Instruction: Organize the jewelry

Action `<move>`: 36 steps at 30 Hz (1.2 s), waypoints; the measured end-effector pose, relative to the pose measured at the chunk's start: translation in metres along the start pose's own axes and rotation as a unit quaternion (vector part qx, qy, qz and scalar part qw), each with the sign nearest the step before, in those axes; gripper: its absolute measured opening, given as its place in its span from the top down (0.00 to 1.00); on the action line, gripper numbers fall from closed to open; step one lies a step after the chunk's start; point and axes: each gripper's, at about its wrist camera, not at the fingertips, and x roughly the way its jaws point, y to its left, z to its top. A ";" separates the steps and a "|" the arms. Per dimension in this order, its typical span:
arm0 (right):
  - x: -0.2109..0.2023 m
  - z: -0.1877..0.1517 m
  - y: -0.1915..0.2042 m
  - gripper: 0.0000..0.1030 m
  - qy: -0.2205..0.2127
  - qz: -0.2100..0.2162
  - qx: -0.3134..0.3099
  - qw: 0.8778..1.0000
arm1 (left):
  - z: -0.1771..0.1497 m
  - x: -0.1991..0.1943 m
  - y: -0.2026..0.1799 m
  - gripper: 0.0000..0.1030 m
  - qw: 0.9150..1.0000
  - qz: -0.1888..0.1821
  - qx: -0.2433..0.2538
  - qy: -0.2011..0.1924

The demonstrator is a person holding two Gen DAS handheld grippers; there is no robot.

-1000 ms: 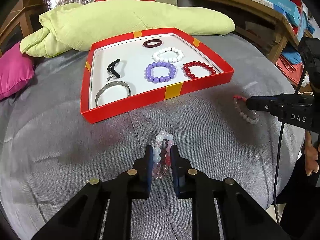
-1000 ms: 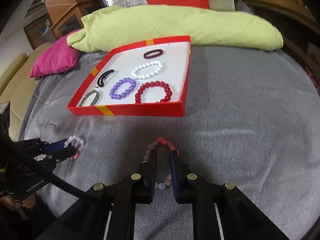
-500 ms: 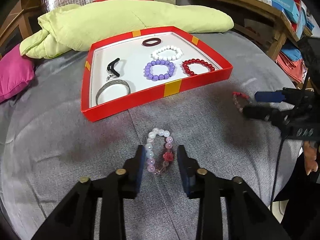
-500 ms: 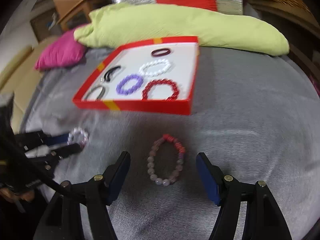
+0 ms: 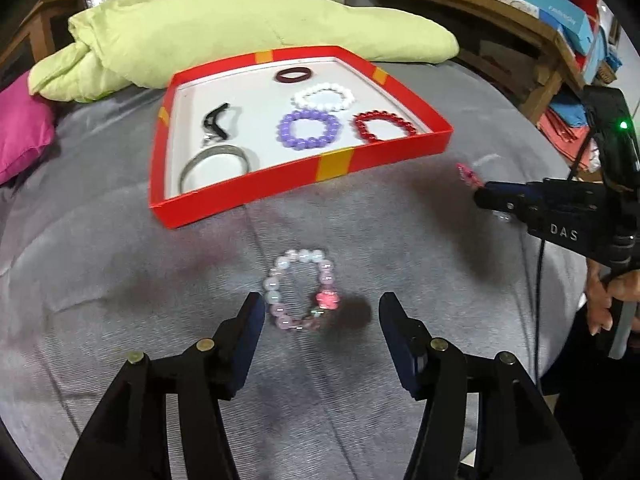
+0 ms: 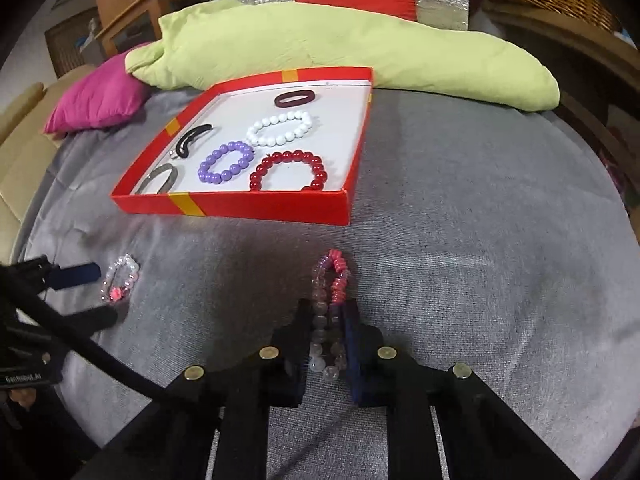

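Six pieces already lie in the red cardboard tray (image 6: 256, 204) in the upper middle. Two beaded bracelets remain on the grey cloth (image 6: 480, 280): the left gripper (image 5: 322, 316) is opening around the pale pink-and-white bracelet (image 5: 302, 290) at lower centre without touching it, while the right gripper (image 6: 328, 334) is closing, pinching the dusky pink-and-red bracelet (image 6: 330, 304).

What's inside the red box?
Inside the red box lie a red bead bracelet, a purple one, a white one, a dark ring, a black clip and a silver bangle, partly hidden by the front wall.

A pale pink-and-white bead bracelet with a rose charm (image 5: 302, 290) lies flat on grey fabric. A pink-and-red bead bracelet (image 6: 330, 312) is squeezed narrow. Five bracelets and a clip fill the red tray (image 5: 332, 162).
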 end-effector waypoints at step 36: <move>-0.017 0.071 0.018 0.84 -0.111 0.096 0.040 0.988 | 0.078 -0.033 0.030 0.83 0.984 0.065 -0.025 -0.161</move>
